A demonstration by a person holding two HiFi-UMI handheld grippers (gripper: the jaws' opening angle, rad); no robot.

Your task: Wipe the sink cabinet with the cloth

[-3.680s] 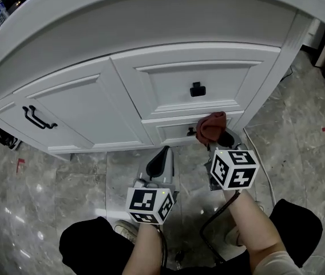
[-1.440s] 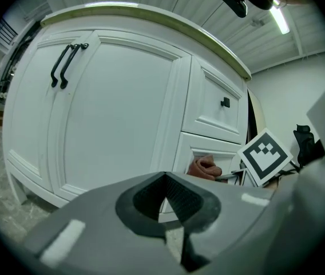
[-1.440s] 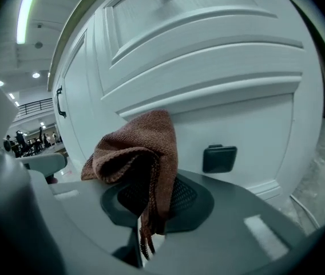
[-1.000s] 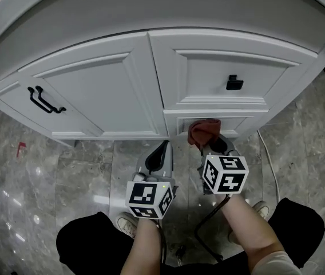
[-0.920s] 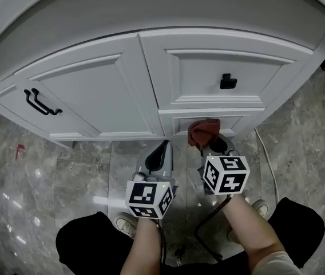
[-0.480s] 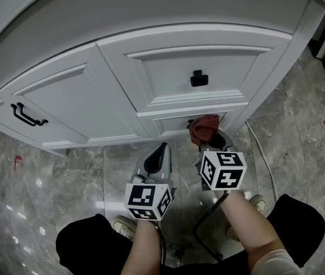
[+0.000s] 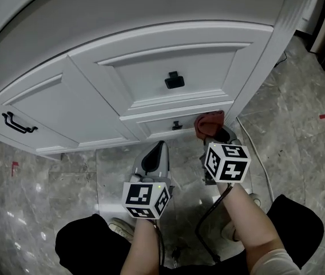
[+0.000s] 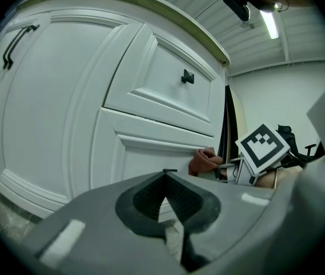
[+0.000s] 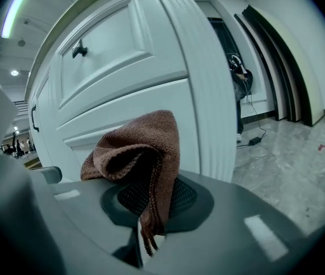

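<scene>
Since half a second ago, the cloth (image 7: 209,122) has been carried toward 3 o'clock along the lower drawer (image 7: 157,126) of the sink cabinet (image 7: 94,56). The drawer's small black knob (image 7: 176,125) is now uncovered at the cloth's 9 o'clock. The brown knitted cloth is pinched between the closed fingers of the right gripper (image 7: 214,134), as is seen plainly in the right gripper view, where the cloth (image 9: 137,153) is bunched above the pads and a loose edge is trailed down between them. The bunched part is held against the drawer front, close to the cabinet's corner post (image 7: 257,67) at 3 o'clock.

The left gripper (image 7: 159,149) is held low at 6 o'clock of the cabinet, above the marbled floor (image 7: 300,125) and well apart from the cloth. Its fingers are pressed together at the tips, and nothing is held between them in the left gripper view (image 8: 163,182). A black handle (image 7: 18,122) is seen on the cabinet door at 9 o'clock, and a second knob (image 7: 174,80) on the upper drawer at 12 o'clock of the cloth.
</scene>
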